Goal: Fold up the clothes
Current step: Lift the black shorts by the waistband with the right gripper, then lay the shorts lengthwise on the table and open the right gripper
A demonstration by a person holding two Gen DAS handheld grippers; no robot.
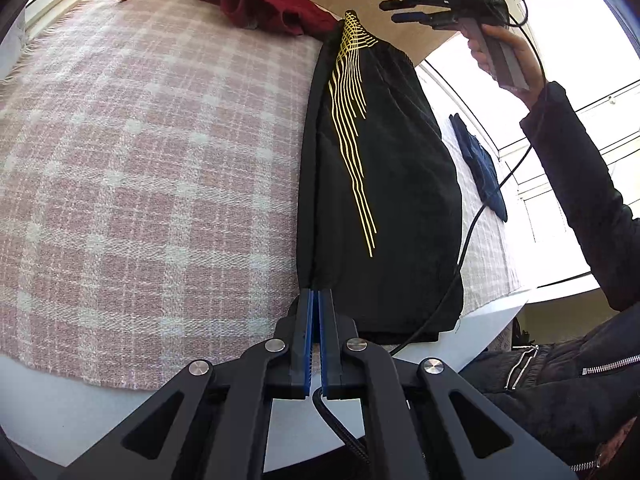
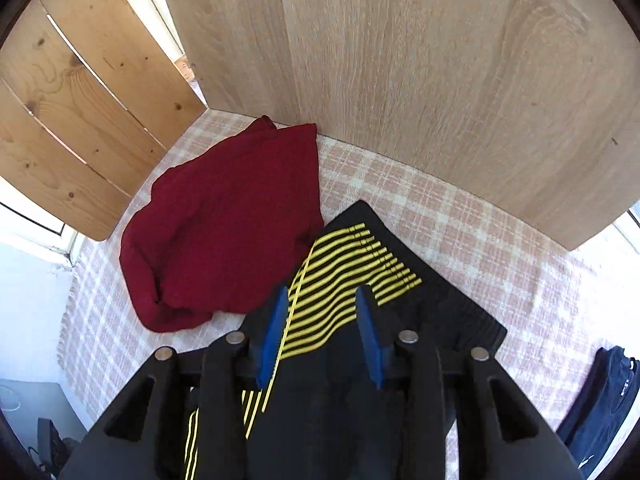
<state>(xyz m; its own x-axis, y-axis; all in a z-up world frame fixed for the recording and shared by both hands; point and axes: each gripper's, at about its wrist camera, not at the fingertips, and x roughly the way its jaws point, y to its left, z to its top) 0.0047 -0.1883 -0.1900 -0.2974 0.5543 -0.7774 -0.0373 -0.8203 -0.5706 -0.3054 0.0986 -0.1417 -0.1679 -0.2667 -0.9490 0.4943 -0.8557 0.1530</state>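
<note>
Jaws: left gripper (image 1: pixel 317 294) closed on black garment (image 1: pixel 384 184) hem | right gripper (image 2: pixel 324 300) wide — above it, raised

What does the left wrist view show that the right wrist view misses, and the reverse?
Only the left wrist view shows the left gripper, shut at the near edge of the black garment, the right gripper seen from outside, raised above the bed, the hand holding it, and its cable.

Only the right wrist view shows the slatted wooden panel and the right gripper's open fingers over the yellow stripes.

Both show the black garment, the red garment, the navy garment and the pink checked blanket.
</note>
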